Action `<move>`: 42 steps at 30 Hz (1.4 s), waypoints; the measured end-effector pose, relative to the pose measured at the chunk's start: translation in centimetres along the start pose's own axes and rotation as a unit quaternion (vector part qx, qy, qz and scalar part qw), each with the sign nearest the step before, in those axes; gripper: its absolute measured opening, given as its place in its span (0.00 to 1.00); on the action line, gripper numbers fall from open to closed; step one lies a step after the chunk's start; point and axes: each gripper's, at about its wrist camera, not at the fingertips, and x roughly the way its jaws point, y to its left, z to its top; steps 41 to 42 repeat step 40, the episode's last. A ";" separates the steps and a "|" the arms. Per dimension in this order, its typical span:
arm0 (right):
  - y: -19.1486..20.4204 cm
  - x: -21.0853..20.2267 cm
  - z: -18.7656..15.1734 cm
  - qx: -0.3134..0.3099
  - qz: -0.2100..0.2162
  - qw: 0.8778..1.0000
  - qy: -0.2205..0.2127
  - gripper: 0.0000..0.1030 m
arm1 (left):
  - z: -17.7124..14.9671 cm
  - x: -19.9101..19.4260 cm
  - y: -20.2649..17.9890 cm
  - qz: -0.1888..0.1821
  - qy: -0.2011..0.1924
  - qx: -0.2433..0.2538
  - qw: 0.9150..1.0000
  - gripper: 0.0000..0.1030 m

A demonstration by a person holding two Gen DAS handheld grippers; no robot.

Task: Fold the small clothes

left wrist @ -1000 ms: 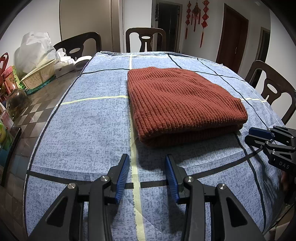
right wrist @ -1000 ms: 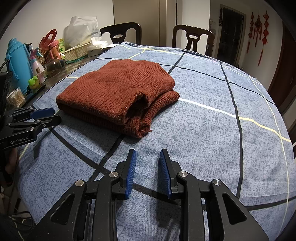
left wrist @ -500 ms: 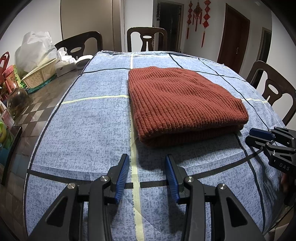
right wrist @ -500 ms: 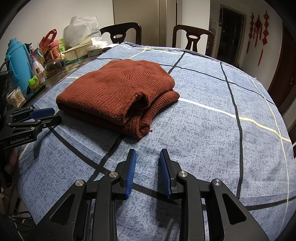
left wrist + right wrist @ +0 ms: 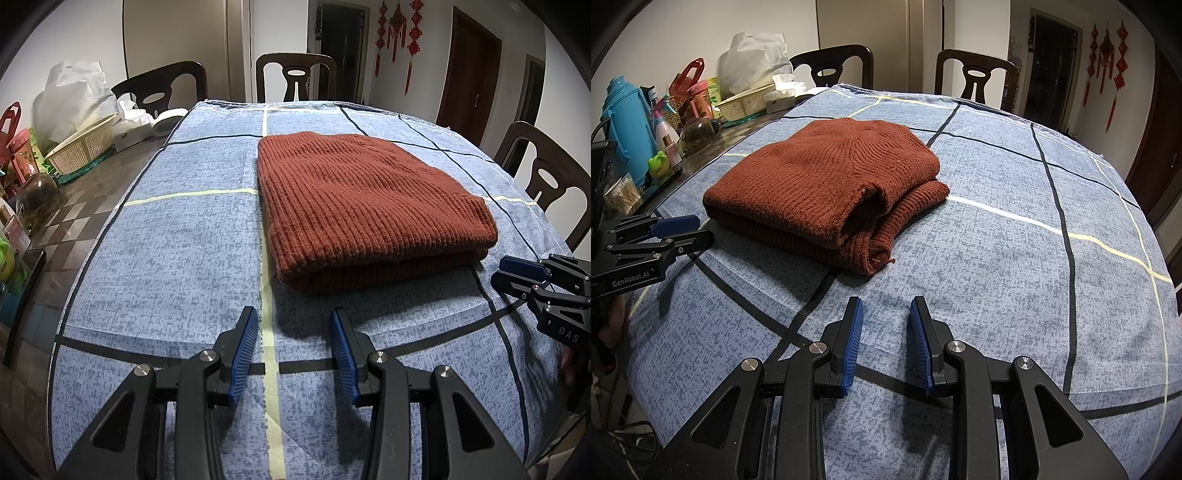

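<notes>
Looking at this from both of my grippers, I'd say the folding is basically done. The rust-red knit sweater (image 5: 369, 210) sits as a compact stacked rectangle on the blue checked cloth (image 5: 177, 266) that covers the table, roughly in the middle and a bit toward the far side. Neither gripper touches it.

My left gripper (image 5: 293, 350) hangs over bare cloth near the table's front edge, jaws apart with nothing between them. My right gripper (image 5: 886, 347) does the same on its side: jaws apart, empty, cloth showing through the gap. Each one pops up in the other's view off at the edge, just beside the sweater's near corners but clear of it.

What might be left, going by my own guess: the right view shows the open end of the fold, where the layers don't line up neatly and a rolled ribbed edge pokes out with a loose thread (image 5: 886, 260). Could use a tidy-up, or could be called finished.

Stuff I can't make out: where the sleeves went, since they must be tucked inside, and the far edge of the sweater, which is hidden behind its own bulk. No other clothes waiting are visible. The clutter on the left side of the table, including a basket (image 5: 79, 149) and bottles, is partly cut off by the fisheye rim.
</notes>
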 end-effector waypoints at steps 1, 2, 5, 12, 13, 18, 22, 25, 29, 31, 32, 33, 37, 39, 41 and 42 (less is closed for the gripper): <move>0.0 0.0 0.0 0.000 0.000 1.000 0.000 0.27 | 0.0 0.0 0.0 0.000 0.000 0.000 1.000 0.42; 0.0 0.0 0.0 0.000 0.000 1.000 0.000 0.27 | 0.0 0.0 0.0 0.000 0.001 0.001 1.000 0.42; 0.0 0.0 0.0 0.000 0.000 1.000 0.000 0.27 | 0.0 0.0 -0.1 0.002 0.001 0.003 1.000 0.42; 0.0 0.0 0.0 0.000 0.000 1.000 0.000 0.27 | 0.0 0.0 -0.2 0.002 0.001 0.004 1.000 0.43; 0.0 0.0 0.0 0.000 0.000 1.000 0.000 0.27 | 0.0 0.0 -0.2 0.003 0.001 0.005 1.000 0.43; 0.0 0.0 0.0 0.000 0.000 1.000 0.000 0.27 | 0.0 0.0 -0.3 0.003 0.002 0.005 1.000 0.44; 0.0 0.0 0.0 0.000 0.000 1.000 0.000 0.27 | 0.0 0.0 -0.3 0.003 0.002 0.005 1.000 0.44; 0.0 0.0 0.0 0.000 0.000 1.000 0.000 0.27 | 0.0 0.0 -0.3 0.003 0.002 0.005 1.000 0.44; 0.0 0.0 0.0 0.000 0.000 1.000 0.000 0.27 | 0.0 0.0 -0.3 0.003 0.002 0.006 1.000 0.44; 0.0 0.0 0.0 0.000 0.000 1.000 0.000 0.27 | 0.0 0.0 -0.3 0.003 0.002 0.005 1.000 0.44; 0.0 0.0 0.0 0.000 0.000 1.000 0.000 0.27 | 0.0 0.0 -0.3 0.003 0.002 0.006 1.000 0.44; 0.0 0.0 0.0 0.001 0.001 1.000 0.000 0.27 | 0.0 0.0 -0.3 0.003 0.002 0.005 1.000 0.44; 0.0 0.0 0.0 0.000 0.000 1.000 0.000 0.27 | 0.0 0.0 -0.3 0.003 0.001 0.005 1.000 0.44; 0.0 0.0 0.0 0.000 0.000 1.000 0.000 0.27 | 0.0 0.0 -0.2 0.004 0.001 0.006 1.000 0.44; 0.0 0.0 0.0 0.000 0.000 1.000 0.000 0.27 | 0.0 0.0 -0.2 0.004 0.001 0.006 1.000 0.44; 0.0 0.0 0.0 0.000 0.000 1.000 0.000 0.27 | 0.0 0.0 -0.2 0.004 0.001 0.006 1.000 0.44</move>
